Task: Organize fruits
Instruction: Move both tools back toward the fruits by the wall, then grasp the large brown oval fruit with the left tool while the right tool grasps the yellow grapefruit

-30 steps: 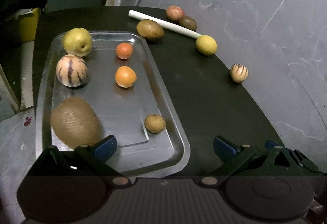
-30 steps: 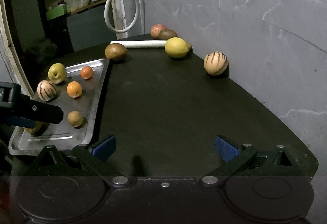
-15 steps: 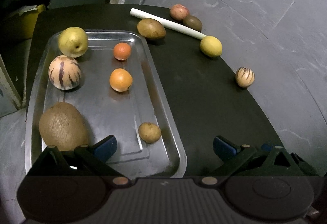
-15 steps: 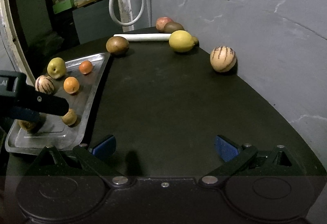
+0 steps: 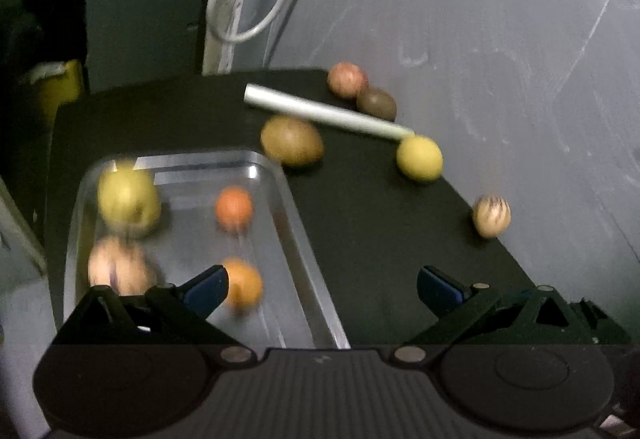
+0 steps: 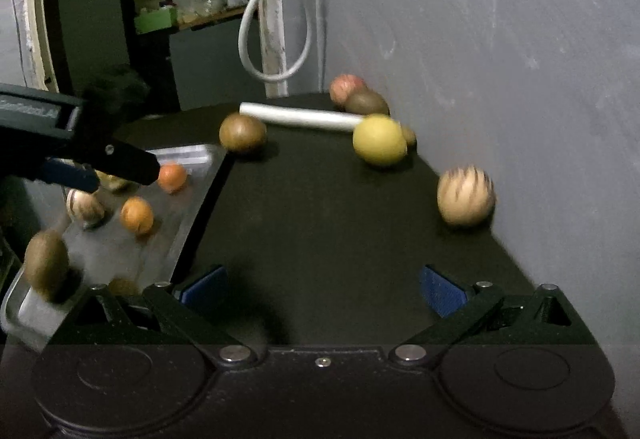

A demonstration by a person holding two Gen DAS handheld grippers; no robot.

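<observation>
Metal is the nearest thing: a shallow steel tray (image 5: 296, 231) lies on the left part of the black bench (image 5: 372, 223), partly under the left claw (image 5: 322, 285), which is spread wide with nothing between its blue pads. In the tray I see two small oranges (image 5: 234, 209), a yellow-green pear (image 5: 128, 201), a striped melon (image 5: 118, 269) and, in the right wrist view, a brown kiwi (image 6: 46, 269) at the near corner. The right claw (image 6: 324, 289) is also released and empty, above bare bench.

Outside the tray, the striped round fruit (image 6: 466, 195) lies near the wall. It looks firm and smooth, so I judge it may roll; the pads should close across its widest middle, gently. Further back is a yellow lemon (image 6: 378, 139), probably stiff and light, and a brown fruit (image 6: 242, 133) just beside the far corner of the tray. Kiwi-like skin is soft, so it needs a light squeeze. Behind a white tube (image 6: 296, 117), a reddish fruit (image 6: 346, 87) and a dark one (image 6: 366, 103) touch each other at the wall. The picture is blurred, so fine details I cannot tell.
</observation>
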